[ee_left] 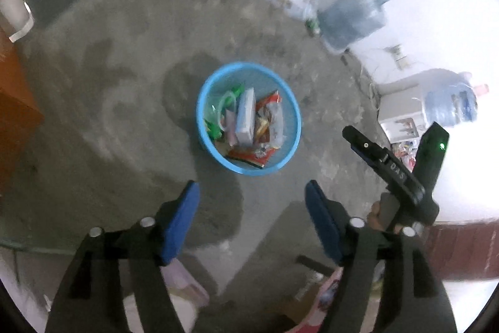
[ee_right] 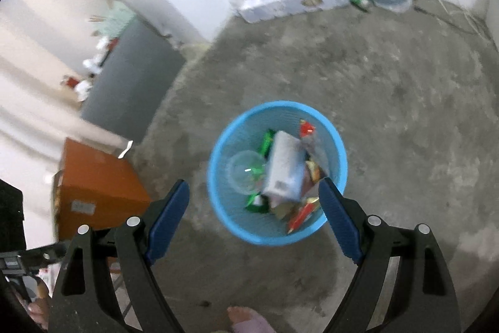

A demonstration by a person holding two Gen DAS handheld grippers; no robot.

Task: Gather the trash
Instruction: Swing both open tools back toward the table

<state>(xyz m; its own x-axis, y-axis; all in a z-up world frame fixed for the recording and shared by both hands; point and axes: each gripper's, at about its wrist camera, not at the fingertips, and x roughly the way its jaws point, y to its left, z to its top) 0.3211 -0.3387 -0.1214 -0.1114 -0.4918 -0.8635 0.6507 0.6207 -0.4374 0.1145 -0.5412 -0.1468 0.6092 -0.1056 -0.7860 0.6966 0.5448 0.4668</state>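
Note:
A round blue mesh basket [ee_left: 199, 114] stands on the concrete floor, below and ahead of both grippers. In it lie a white carton [ee_left: 244, 114], red and green wrappers [ee_left: 268, 105] and clear plastic. The right wrist view shows the same basket [ee_right: 215, 167] with the carton [ee_right: 283, 164] and a clear plastic cup [ee_right: 243, 170] inside. My left gripper [ee_left: 252, 188] hangs above the floor just short of the basket, open and empty. My right gripper [ee_right: 253, 183] is open and empty over the basket's near side.
An orange box [ee_right: 99, 186] stands left of the basket, with a grey cabinet [ee_right: 134, 80] behind it. Large water jugs [ee_left: 352, 17] and a white wrapped pack [ee_right: 293, 0] line the far wall. A person's foot [ee_right: 246, 319] is at the bottom edge.

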